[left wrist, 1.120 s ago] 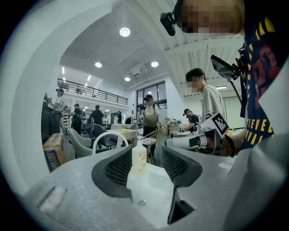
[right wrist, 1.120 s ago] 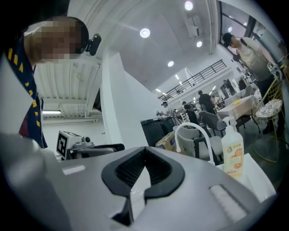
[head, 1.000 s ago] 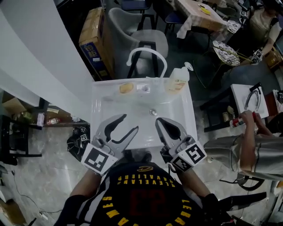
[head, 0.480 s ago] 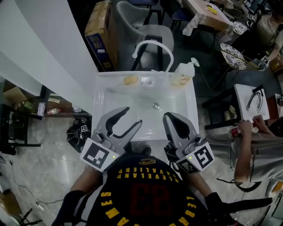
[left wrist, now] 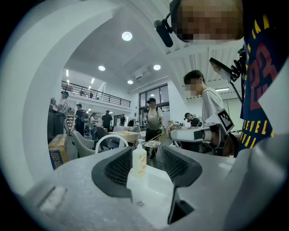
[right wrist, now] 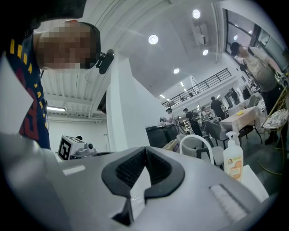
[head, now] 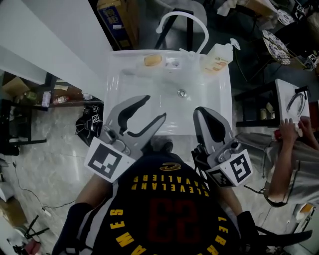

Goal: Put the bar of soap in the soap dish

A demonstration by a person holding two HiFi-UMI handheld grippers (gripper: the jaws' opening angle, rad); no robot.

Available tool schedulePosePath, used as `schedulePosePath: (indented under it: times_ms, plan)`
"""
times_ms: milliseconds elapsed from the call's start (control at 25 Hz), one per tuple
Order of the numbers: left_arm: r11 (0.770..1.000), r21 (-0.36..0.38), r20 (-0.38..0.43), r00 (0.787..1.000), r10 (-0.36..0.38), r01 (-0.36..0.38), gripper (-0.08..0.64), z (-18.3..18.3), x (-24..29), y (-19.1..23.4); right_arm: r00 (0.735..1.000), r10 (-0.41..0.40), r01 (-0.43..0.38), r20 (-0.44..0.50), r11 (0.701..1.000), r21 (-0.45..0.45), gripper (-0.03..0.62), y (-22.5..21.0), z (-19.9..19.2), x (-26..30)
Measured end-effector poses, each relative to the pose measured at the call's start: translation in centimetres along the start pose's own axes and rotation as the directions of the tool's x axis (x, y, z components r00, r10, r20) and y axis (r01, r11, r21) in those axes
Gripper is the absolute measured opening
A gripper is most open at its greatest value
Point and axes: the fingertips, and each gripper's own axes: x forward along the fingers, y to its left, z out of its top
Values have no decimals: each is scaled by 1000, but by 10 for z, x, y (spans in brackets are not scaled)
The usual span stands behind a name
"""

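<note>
An orange bar of soap (head: 152,60) lies on the back rim of the white sink (head: 117,94), left of the faucet base. Beside it, a small clear soap dish (head: 173,63) rests on the same rim. My left gripper (head: 153,109) hovers open over the basin's front left with nothing between its fingers. The right gripper (head: 200,112) is shut and empty over the front right. In the left gripper view the left gripper (left wrist: 142,164) frames a soap dispenser bottle (left wrist: 139,161). The right gripper (right wrist: 145,151) shows its tips touching in the right gripper view.
A white arched faucet (head: 182,22) and a pump bottle (head: 218,56) stand at the sink's back. The drain (head: 182,92) sits mid-basin. A cardboard box (head: 117,15) is behind left, a white wall left, and a seated person (head: 289,149) right.
Both grippers have risen closer to the head camera and reach farther over the basin. The view has tipped down, so the sink sits higher. Jaw states are unchanged.
</note>
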Motion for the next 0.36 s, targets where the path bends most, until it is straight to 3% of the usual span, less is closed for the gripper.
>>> schedulePosePath:
  times_ms: [360]
  plan:
    - [1000, 30, -39, 999, -4, 5, 213, -9, 2, -4, 1000, -12, 13, -19, 999, 50, 2, -3, -14, -1]
